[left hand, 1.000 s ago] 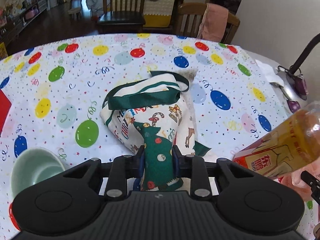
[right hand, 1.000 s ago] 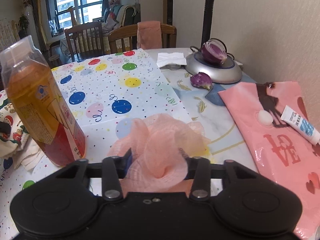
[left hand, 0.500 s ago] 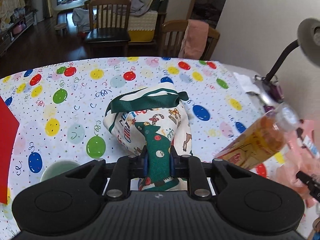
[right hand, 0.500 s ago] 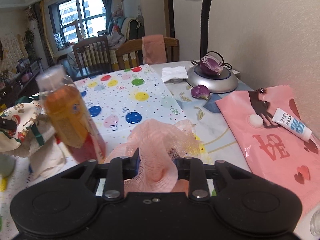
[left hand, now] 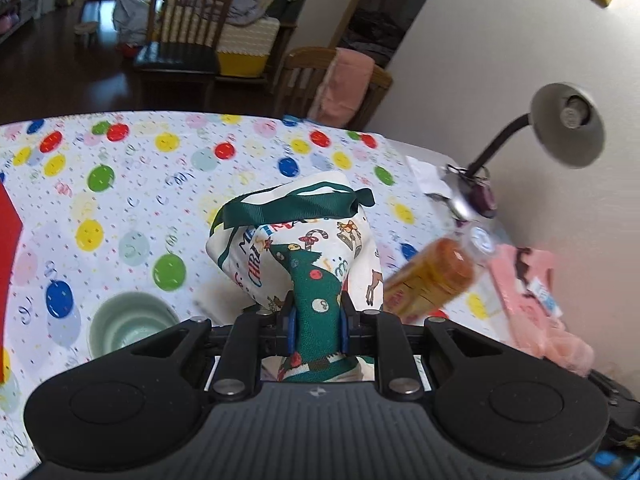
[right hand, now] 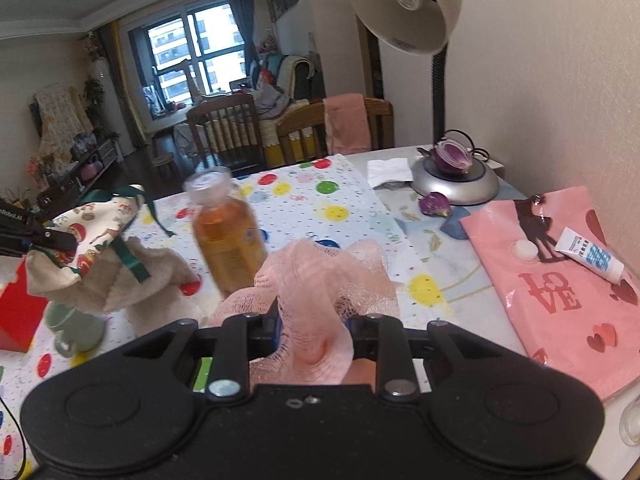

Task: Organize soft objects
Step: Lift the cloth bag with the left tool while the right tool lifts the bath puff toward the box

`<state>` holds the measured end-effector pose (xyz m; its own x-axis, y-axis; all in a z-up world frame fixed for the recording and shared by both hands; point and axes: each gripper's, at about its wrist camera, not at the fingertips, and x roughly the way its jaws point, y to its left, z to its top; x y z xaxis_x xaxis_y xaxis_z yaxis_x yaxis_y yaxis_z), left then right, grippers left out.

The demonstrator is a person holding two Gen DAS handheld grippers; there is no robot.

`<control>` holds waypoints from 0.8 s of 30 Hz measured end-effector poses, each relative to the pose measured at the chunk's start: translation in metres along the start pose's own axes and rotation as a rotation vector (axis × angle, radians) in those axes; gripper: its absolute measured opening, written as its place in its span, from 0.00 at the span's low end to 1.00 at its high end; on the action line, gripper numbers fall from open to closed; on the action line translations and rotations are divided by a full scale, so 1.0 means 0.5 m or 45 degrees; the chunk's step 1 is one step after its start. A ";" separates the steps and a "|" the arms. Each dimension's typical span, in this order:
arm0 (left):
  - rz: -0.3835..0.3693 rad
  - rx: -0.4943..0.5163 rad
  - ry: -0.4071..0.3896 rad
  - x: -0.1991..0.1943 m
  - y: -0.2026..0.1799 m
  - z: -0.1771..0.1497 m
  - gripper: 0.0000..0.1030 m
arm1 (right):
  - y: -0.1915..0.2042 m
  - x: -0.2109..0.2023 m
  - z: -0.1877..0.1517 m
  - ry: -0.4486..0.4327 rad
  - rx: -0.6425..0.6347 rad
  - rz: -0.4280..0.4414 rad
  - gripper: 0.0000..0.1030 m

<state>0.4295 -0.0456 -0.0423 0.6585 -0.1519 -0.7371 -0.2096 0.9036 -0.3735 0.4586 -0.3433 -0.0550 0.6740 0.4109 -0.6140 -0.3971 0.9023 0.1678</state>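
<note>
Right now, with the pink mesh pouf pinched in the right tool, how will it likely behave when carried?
Probably floppy: the pink mesh pouf billows in loose folds above the right tool. Likely very light, being open netting. It may snag rather than slip, and could brush the bottle nearby.

The left gripper (left hand: 316,328) points steeply downward over the table, its jaws narrowed and clamped on a bunched fold of the Christmas-print cloth bag (left hand: 304,256). The right gripper (right hand: 314,326) tilts down less steeply, its jaws likewise pinched on the gathered pink mesh bath sponge (right hand: 320,284), which bulges above them.
</note>
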 end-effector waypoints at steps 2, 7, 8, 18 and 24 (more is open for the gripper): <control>-0.032 0.008 0.007 -0.010 0.000 -0.004 0.18 | 0.014 -0.007 -0.005 0.000 -0.013 0.011 0.24; -0.043 0.090 0.013 -0.028 -0.009 -0.025 0.18 | 0.041 -0.011 -0.018 0.007 -0.023 0.037 0.24; -0.024 0.131 -0.010 -0.036 -0.014 -0.030 0.18 | 0.047 -0.011 -0.021 0.009 -0.029 0.042 0.24; 0.079 0.375 -0.122 -0.084 -0.042 -0.074 0.18 | 0.082 -0.008 -0.043 0.033 -0.053 0.089 0.24; 0.052 0.271 -0.076 -0.086 -0.001 -0.085 0.18 | 0.100 -0.004 -0.048 0.044 -0.066 0.114 0.24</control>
<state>0.3706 -0.0567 -0.0346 0.6957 -0.0950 -0.7121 -0.0838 0.9737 -0.2118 0.4225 -0.3021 -0.0637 0.6131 0.4840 -0.6244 -0.4869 0.8539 0.1838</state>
